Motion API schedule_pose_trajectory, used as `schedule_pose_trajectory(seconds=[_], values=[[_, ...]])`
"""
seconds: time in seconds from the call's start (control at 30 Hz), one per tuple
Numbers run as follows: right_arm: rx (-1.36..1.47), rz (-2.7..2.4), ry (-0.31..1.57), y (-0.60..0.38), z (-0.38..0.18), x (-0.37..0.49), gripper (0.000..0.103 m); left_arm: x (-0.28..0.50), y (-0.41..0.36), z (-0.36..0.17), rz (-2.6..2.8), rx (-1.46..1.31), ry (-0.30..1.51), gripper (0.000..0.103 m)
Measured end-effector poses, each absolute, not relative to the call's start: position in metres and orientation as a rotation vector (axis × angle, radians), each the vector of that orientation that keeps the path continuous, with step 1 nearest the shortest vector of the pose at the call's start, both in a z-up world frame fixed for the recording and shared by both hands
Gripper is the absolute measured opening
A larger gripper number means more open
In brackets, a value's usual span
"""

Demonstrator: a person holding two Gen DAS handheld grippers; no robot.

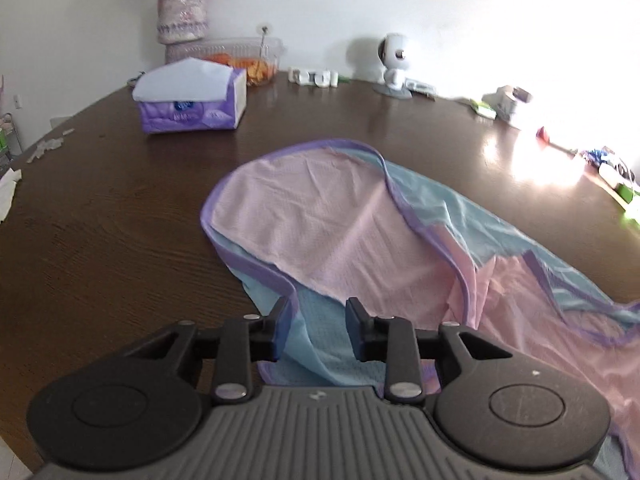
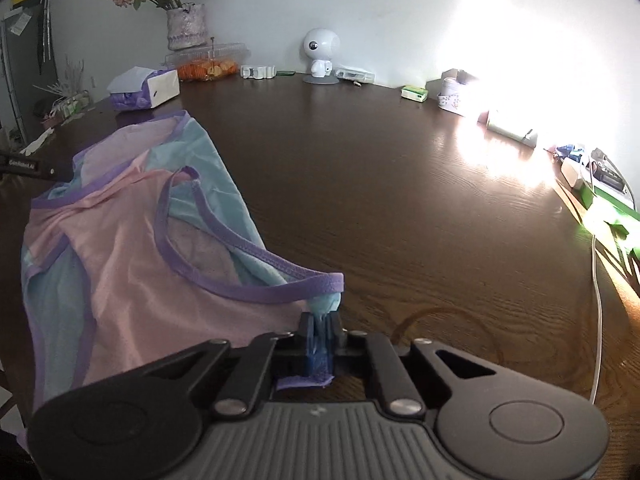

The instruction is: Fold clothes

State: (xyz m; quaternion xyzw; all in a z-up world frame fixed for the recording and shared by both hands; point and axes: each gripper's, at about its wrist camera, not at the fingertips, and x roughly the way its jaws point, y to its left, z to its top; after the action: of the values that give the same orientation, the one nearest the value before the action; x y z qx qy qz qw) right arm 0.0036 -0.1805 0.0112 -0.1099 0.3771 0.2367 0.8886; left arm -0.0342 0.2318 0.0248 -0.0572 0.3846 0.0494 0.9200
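A pink and light-blue garment with purple trim (image 1: pixel 328 224) lies crumpled on the dark wooden table (image 1: pixel 100 208). My left gripper (image 1: pixel 316 330) is open, its jaws straddling a blue fold at the garment's near edge. In the right wrist view the same garment (image 2: pixel 132 248) spreads to the left. My right gripper (image 2: pixel 320 340) is shut on a bunched blue corner of the garment beside its purple strap (image 2: pixel 280 284).
A purple tissue box (image 1: pixel 192 100), a flower vase (image 1: pixel 182 12), a plastic food container (image 1: pixel 256 60) and a small white robot figure (image 1: pixel 394 66) stand along the far edge. Small items and a white cable (image 2: pixel 596 288) lie at the right, in strong glare.
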Motion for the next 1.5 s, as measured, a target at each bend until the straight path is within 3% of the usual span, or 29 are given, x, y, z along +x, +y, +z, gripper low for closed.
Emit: schedule_pose_trajectory(seconds=[0.3,0.4,0.43,0.47,0.53,0.7,0.77,0.83,1.0,1.17,1.2,1.23,1.27,1.4,1.5], values=[[-0.512,0.221,0.697,-0.188,0.003,0.108,0.005,-0.063,0.166,0.023,-0.159,-0.123,0.832,0.026],[-0.468,0.152,0.647,-0.197,0.021,0.112,0.008,-0.074,0.16,0.03,-0.223,-0.129,0.761,0.037],[-0.44,0.152,0.616,-0.199,0.031,0.104,0.015,-0.078,0.161,0.032,-0.241,-0.129,0.724,0.044],[-0.403,0.198,0.599,-0.201,0.039,0.092,0.029,-0.081,0.165,0.035,-0.27,-0.135,0.691,0.047],[-0.33,0.347,0.604,-0.203,0.049,0.061,0.042,-0.082,0.171,0.038,-0.357,-0.149,0.639,0.053],[-0.309,0.444,0.704,-0.207,0.032,0.008,0.037,-0.056,0.169,0.029,-0.393,-0.091,0.659,0.055],[-0.287,0.398,0.745,-0.216,0.023,-0.001,0.018,-0.044,0.169,0.025,-0.367,-0.085,0.687,0.052],[-0.261,0.358,0.774,-0.225,0.015,-0.008,0.007,-0.034,0.168,0.019,-0.339,-0.078,0.732,0.048],[-0.237,0.242,0.779,-0.241,0.016,-0.008,0.01,-0.052,0.172,0.013,-0.359,-0.013,0.761,0.045],[-0.209,0.39,0.694,-0.215,0.039,-0.017,0.014,-0.076,0.18,0.023,-0.416,-0.025,0.81,0.05],[-0.208,0.479,0.679,-0.204,0.042,-0.022,0.018,-0.08,0.179,0.027,-0.444,-0.028,0.795,0.051],[-0.215,0.571,0.67,-0.193,0.043,-0.025,0.028,-0.083,0.177,0.032,-0.47,-0.037,0.772,0.056],[-0.225,0.651,0.662,-0.18,0.042,-0.028,0.032,-0.084,0.175,0.036,-0.498,-0.055,0.744,0.063],[-0.273,0.78,0.701,-0.134,0.027,-0.027,0.031,-0.068,0.153,0.035,-0.6,-0.118,0.734,0.068],[-0.301,0.769,0.749,-0.118,0.016,-0.026,0.018,-0.059,0.139,0.02,-0.544,-0.09,0.785,0.064]])
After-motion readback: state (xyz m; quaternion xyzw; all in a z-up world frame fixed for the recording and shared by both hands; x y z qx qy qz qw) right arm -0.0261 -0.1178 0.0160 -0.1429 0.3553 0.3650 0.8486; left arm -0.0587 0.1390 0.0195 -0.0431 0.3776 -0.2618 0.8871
